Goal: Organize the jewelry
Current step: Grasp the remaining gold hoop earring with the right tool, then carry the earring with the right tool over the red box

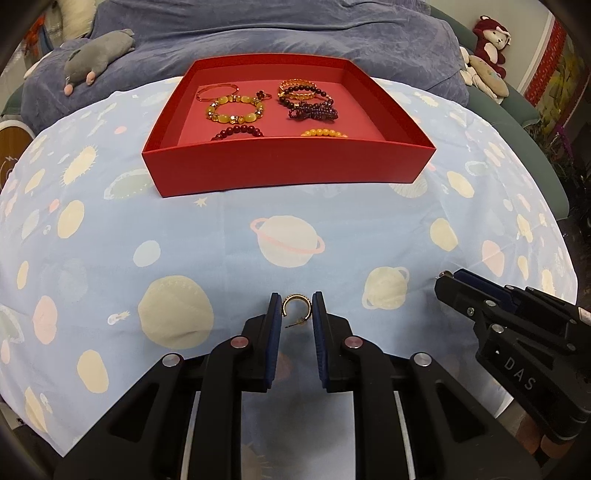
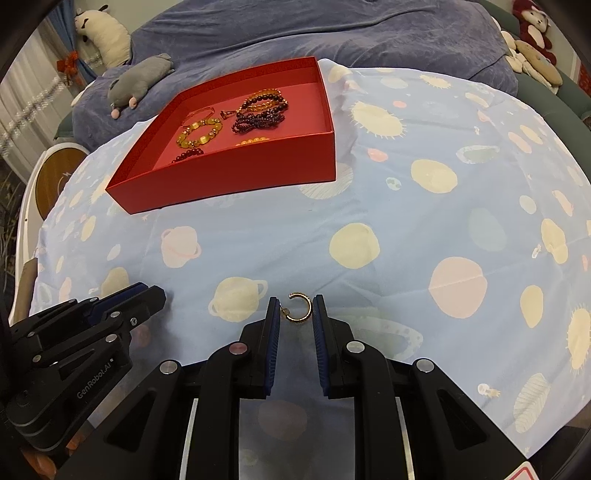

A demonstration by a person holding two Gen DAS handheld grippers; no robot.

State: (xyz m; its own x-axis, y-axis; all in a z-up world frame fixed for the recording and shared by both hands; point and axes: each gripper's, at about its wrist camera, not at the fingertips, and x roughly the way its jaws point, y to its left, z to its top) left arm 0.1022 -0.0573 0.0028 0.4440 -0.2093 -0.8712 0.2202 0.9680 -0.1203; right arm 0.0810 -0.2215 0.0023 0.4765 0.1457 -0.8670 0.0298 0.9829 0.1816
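Note:
My left gripper (image 1: 296,301) is shut on a small gold hoop earring (image 1: 295,300), which spans the gap between the blue pads just above the planet-print cloth. My right gripper (image 2: 297,304) grips a second gold hoop earring (image 2: 301,308) the same way; it also shows at the right of the left wrist view as my right gripper (image 1: 447,282). My left gripper (image 2: 155,293) appears at the left edge of the right wrist view. Further back stands a red tray (image 1: 288,166), also seen as the red tray (image 2: 229,177), holding several beaded bracelets (image 1: 236,109) and bangles.
The light blue cloth (image 1: 295,240) covers a rounded surface that drops away at both sides. Behind it lies a purple blanket (image 1: 277,29) with a grey plush toy (image 1: 99,51). A red plush toy (image 1: 491,40) sits at the far right, and a round wooden object (image 2: 55,177) stands at the left.

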